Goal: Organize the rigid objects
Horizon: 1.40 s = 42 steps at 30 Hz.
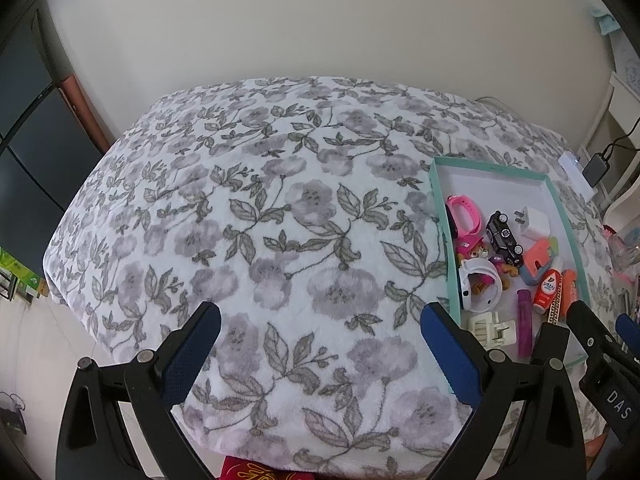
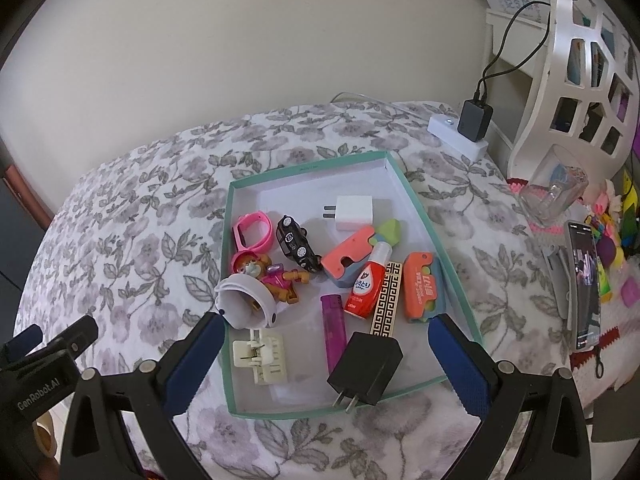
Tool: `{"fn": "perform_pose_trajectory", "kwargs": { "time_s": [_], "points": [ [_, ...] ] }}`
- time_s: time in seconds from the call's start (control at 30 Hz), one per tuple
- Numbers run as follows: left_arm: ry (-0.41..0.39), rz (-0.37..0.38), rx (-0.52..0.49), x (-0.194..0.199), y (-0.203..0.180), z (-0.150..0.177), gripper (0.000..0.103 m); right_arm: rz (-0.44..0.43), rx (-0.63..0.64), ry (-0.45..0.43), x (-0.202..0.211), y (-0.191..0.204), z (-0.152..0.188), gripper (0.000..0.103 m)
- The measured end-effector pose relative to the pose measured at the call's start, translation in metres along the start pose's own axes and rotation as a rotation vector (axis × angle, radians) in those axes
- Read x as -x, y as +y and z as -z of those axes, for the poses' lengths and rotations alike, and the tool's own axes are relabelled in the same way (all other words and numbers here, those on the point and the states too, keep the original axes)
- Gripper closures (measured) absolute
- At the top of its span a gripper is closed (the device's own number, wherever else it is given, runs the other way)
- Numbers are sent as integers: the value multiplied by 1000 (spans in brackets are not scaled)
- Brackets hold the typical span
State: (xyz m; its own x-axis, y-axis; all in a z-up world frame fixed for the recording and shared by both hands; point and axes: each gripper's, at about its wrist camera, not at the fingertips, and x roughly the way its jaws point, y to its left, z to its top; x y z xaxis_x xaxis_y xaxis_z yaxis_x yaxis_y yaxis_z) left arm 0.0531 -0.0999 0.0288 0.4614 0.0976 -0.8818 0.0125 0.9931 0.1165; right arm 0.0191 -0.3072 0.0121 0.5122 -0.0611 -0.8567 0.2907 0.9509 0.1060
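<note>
Gaping wide, both grippers' jaws empty, right gripper (image 2: pixel 322 354) over tray (image 2: pixel 424 204), left gripper (image 1: pixel 320 344)

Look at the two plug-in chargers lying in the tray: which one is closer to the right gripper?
The black charger, lying at the tray's near end between the open right gripper's fingers; the white charger lies toward the far end.

Phone (image 2: pixel 585 288) screen content too blurred to read; shelf (image 2: pixel 592 80) cut off.
</note>
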Motion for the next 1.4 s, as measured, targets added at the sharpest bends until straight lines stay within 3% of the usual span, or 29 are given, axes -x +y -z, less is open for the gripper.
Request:
{"fn": "perform_pose_trajectory", "kwargs": {
  "time_s": [1.4],
  "points": [
    [15, -21, 26, -4, 3, -1, 3, 8, 52, 19, -5, 4, 1, 0]
  ]
}}
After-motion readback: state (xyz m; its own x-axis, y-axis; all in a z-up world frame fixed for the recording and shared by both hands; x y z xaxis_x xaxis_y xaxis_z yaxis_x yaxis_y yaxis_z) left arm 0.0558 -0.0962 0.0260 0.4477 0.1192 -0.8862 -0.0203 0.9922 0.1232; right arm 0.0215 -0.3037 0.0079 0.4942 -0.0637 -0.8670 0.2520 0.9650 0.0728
